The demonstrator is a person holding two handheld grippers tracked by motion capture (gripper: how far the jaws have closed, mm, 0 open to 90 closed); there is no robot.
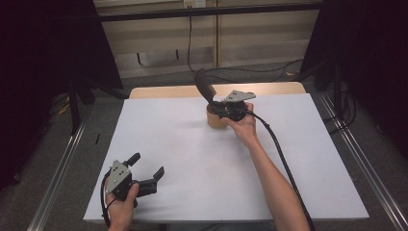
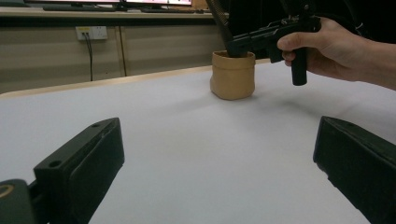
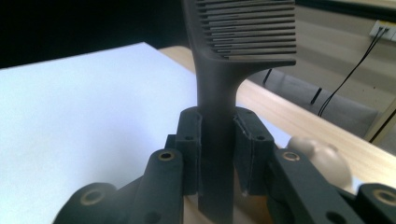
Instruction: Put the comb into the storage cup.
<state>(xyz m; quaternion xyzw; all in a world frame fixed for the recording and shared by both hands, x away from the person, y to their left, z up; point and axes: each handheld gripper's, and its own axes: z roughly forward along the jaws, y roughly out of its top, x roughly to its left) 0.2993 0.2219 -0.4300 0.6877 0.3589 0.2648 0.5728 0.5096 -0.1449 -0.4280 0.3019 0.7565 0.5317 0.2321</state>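
Left gripper [image 1: 146, 168]: well to the near left of the cup, low over the white sheet [image 1: 183, 159] at its near-left corner; jaws spread wide with nothing between them. In the left gripper view the two jaws rise at either side and are cut off by the bottom and right edges.
Left hand [image 1: 122, 199]: wrapped round the gripper's body, partly cut off by the bottom edge.
Sheet: covers the table; a strip of wooden top [image 1: 168, 91] shows beyond the cup.
Cup [image 1: 215, 118]: tan, upright, at the far middle of the sheet. From above its right side is hidden by the right gripper; its inside cannot be made out.
Comb [image 1: 206, 88]: dark, standing up out of the cup and leaning left. Its lower end is hidden in the cup; in the right gripper view [image 3: 243, 37] the teeth are cut off by the top edge.
Right gripper [image 1: 217, 108]: right at the cup's rim, jaws clamped on the comb's handle, pads [image 3: 194, 140] pressed to both sides.
Right hand [image 1: 243, 126]: just right of the cup, holding the gripper; its cable [image 1: 284, 163] trails to the near right.
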